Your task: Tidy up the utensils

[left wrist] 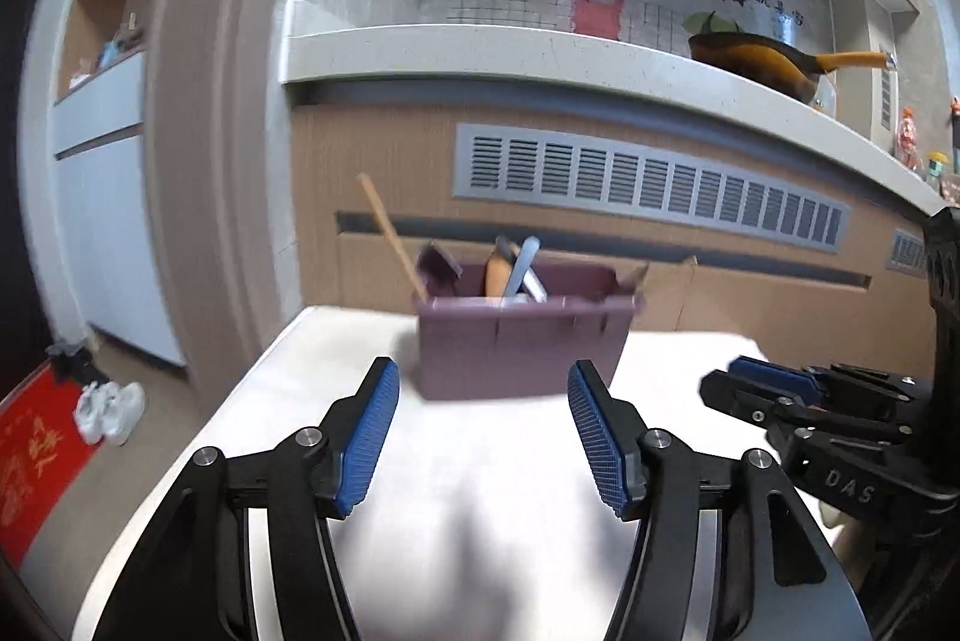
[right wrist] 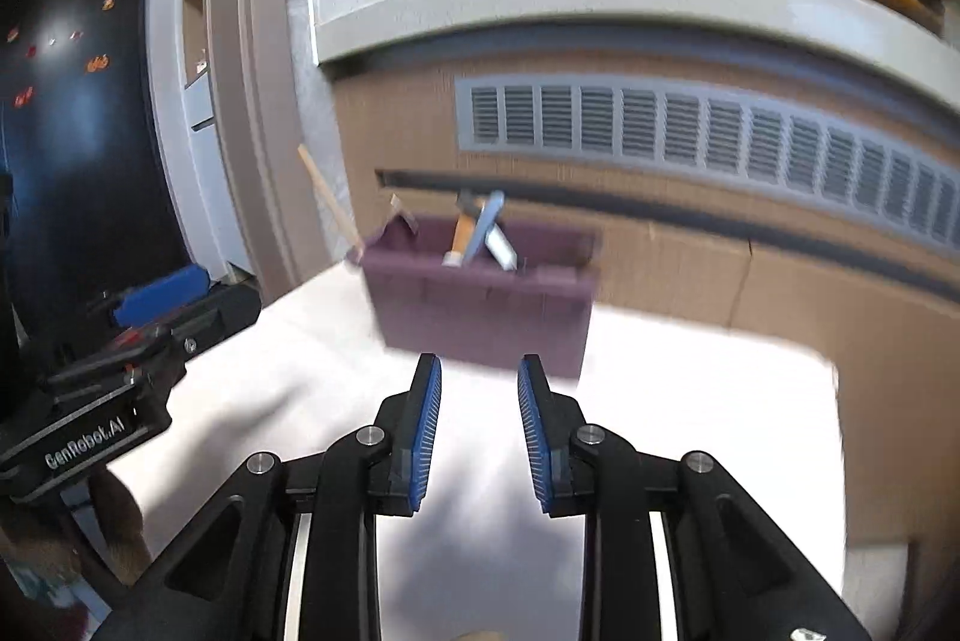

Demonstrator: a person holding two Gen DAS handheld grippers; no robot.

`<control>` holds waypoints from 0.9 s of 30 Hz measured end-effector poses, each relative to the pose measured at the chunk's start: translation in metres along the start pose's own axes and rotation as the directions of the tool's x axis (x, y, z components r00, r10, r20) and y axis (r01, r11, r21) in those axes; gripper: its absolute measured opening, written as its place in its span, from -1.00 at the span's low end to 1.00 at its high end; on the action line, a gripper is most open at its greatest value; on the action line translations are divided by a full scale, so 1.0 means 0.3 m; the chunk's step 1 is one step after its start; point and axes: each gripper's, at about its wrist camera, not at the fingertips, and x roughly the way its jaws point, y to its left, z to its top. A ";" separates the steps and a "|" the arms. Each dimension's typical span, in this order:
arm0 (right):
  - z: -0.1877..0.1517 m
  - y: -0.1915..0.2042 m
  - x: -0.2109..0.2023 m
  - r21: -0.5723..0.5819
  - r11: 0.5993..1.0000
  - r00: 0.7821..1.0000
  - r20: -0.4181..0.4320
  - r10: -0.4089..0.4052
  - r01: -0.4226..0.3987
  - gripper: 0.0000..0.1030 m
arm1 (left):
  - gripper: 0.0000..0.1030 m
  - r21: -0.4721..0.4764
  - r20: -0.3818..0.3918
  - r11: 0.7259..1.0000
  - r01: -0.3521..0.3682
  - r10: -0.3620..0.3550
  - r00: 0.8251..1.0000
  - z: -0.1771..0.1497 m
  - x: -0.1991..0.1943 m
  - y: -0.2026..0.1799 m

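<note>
A purple utensil holder (left wrist: 522, 347) stands at the far edge of the white table (left wrist: 288, 377); it also shows in the right wrist view (right wrist: 480, 305). A wooden stick (left wrist: 393, 236) leans out of its left compartment. Several utensils, among them an orange handle (left wrist: 495, 275) and a pale blue handle (left wrist: 521, 266), stand in the middle compartment. My left gripper (left wrist: 483, 389) is open and empty, a short way in front of the holder. My right gripper (right wrist: 480, 383) is open and empty, close to the holder's front; it shows in the left wrist view (left wrist: 735, 383) at the right.
Behind the table is a wooden counter front with a grey vent grille (left wrist: 648, 182). A yellow pan (left wrist: 756, 59) sits on the counter top. White shoes (left wrist: 111, 410) and a red mat (left wrist: 36, 467) lie on the floor at the left.
</note>
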 end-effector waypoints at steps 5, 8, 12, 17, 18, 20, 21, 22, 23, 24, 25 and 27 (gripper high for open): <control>-0.123 0.025 -0.099 0.075 0.997 1.000 0.017 -0.022 0.021 -0.51 | 0.15 -0.049 -0.020 0.998 -0.038 0.037 0.999 -0.088 -0.094 0.001; -0.171 0.042 -0.137 0.088 0.995 0.998 0.040 -0.045 0.041 -0.51 | 0.15 -0.027 -0.061 0.994 -0.102 0.100 0.993 -0.110 -0.118 -0.023; -0.187 0.057 -0.155 0.058 0.996 0.995 0.064 -0.073 0.069 -0.51 | 0.15 -0.009 -0.043 0.995 -0.102 0.102 0.994 -0.109 -0.138 -0.046; -0.184 0.051 -0.143 0.061 0.996 0.996 0.062 -0.065 0.061 -0.51 | 0.15 0.003 -0.059 0.992 -0.125 0.125 0.990 -0.107 -0.129 -0.053; -0.186 0.052 -0.141 0.058 0.996 0.996 0.059 -0.064 0.061 -0.51 | 0.15 0.002 -0.063 0.992 -0.129 0.129 0.990 -0.105 -0.126 -0.051; -0.186 0.052 -0.134 0.057 0.997 0.997 0.051 -0.062 0.059 -0.51 | 0.15 -0.001 -0.073 0.992 -0.129 0.128 0.989 -0.108 -0.120 -0.049; -0.186 0.053 -0.133 0.057 0.997 0.997 0.049 -0.061 0.058 -0.51 | 0.15 -0.001 -0.076 0.992 -0.129 0.129 0.989 -0.108 -0.117 -0.050; -0.187 0.051 -0.135 0.057 0.997 0.997 0.049 -0.061 0.058 -0.51 | 0.15 0.000 -0.082 0.992 -0.129 0.128 0.988 -0.110 -0.114 -0.050; -0.186 0.051 -0.136 0.057 0.997 0.997 0.051 -0.062 0.059 -0.51 | 0.15 0.000 -0.085 0.992 -0.127 0.127 0.988 -0.111 -0.113 -0.051; -0.185 0.051 -0.138 0.055 0.997 0.997 0.052 -0.063 0.060 -0.51 | 0.15 -0.001 -0.089 0.992 -0.125 0.124 0.988 -0.112 -0.110 -0.051; -0.185 0.052 -0.138 0.053 0.997 0.997 0.054 -0.064 0.061 -0.51 | 0.15 -0.002 -0.092 0.992 -0.123 0.122 0.988 -0.114 -0.108 -0.050; -0.186 0.054 -0.140 0.050 0.997 0.996 0.055 -0.065 0.062 -0.51 | 0.15 -0.003 -0.096 0.993 -0.119 0.118 0.988 -0.115 -0.107 -0.050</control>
